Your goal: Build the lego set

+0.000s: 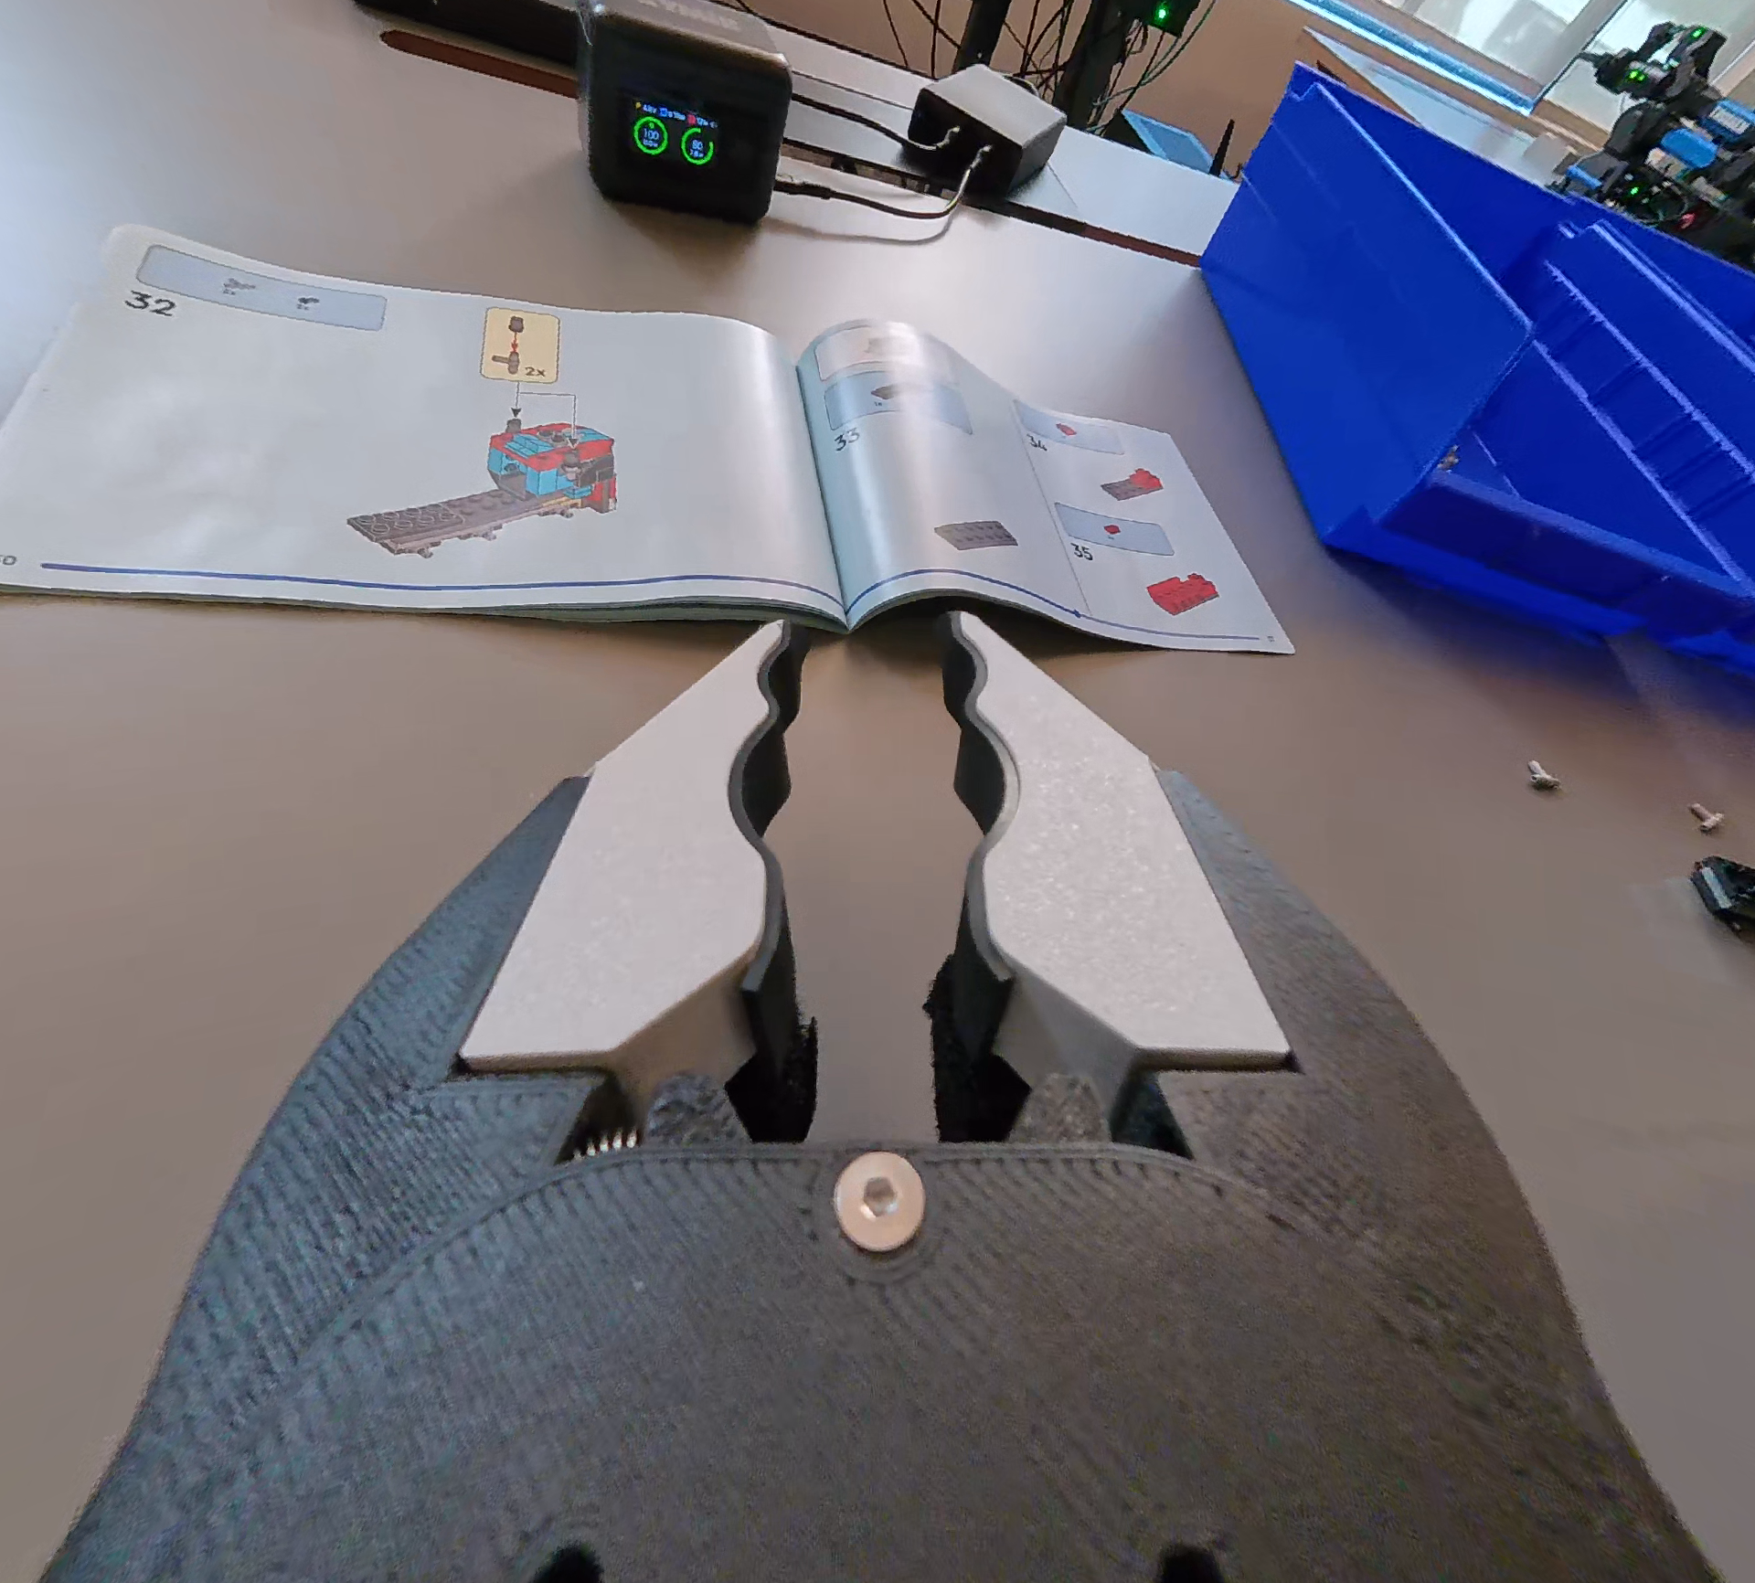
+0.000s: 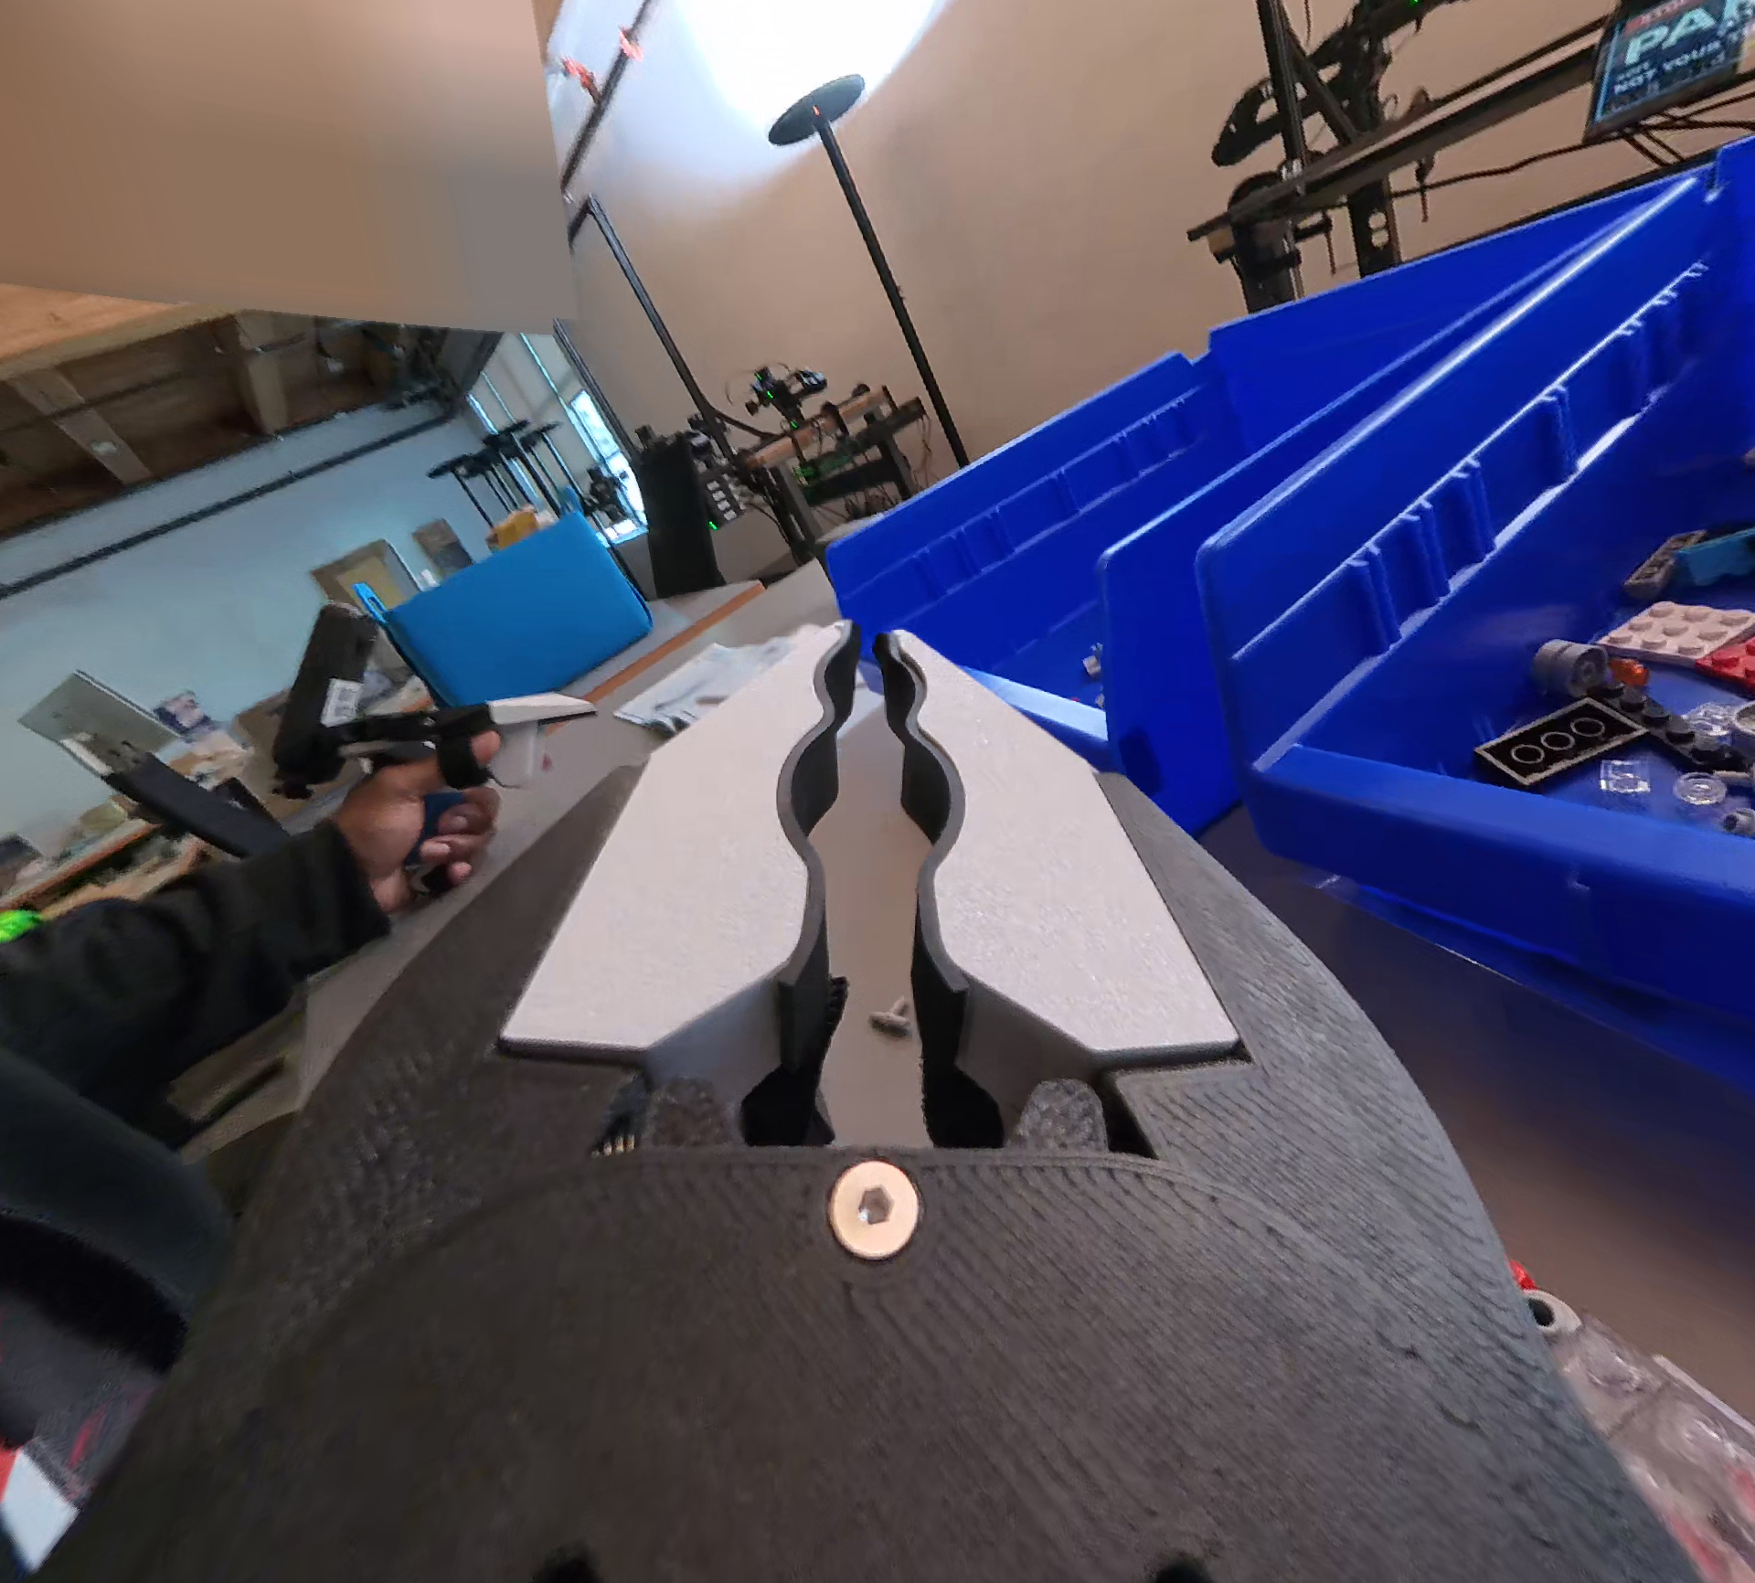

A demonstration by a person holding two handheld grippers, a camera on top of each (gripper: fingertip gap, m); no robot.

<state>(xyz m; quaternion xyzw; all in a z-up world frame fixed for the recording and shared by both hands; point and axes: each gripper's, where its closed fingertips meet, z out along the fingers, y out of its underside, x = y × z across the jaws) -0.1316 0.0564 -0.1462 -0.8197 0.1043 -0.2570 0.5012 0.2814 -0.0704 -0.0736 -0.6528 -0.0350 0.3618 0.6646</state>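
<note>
The open instruction booklet (image 1: 570, 445) lies flat on the table just beyond my left gripper (image 1: 869, 635), which is open and empty, low over the table. My right gripper (image 2: 866, 641) has its jaws almost together with nothing between them, and points towards the blue bins (image 2: 1424, 787). The nearest bin holds loose lego pieces: a black plate (image 2: 1557, 744), a grey plate (image 2: 1681, 631) and a grey wheel (image 2: 1567, 669). A small grey piece (image 2: 891, 1015) lies on the table under the right fingers. The left gripper also shows far left in the right wrist view (image 2: 560, 709), held by a hand (image 2: 418, 816).
The blue bins (image 1: 1424, 398) stand to the right of the booklet. Small loose pieces (image 1: 1543, 776) and a black part (image 1: 1728, 892) lie on the table at the right. A black box with a lit screen (image 1: 684, 104) and cables sit behind the booklet. A clear plastic bag (image 2: 1662, 1442) lies low right. Tip to tip, the grippers are about 45 centimeters apart.
</note>
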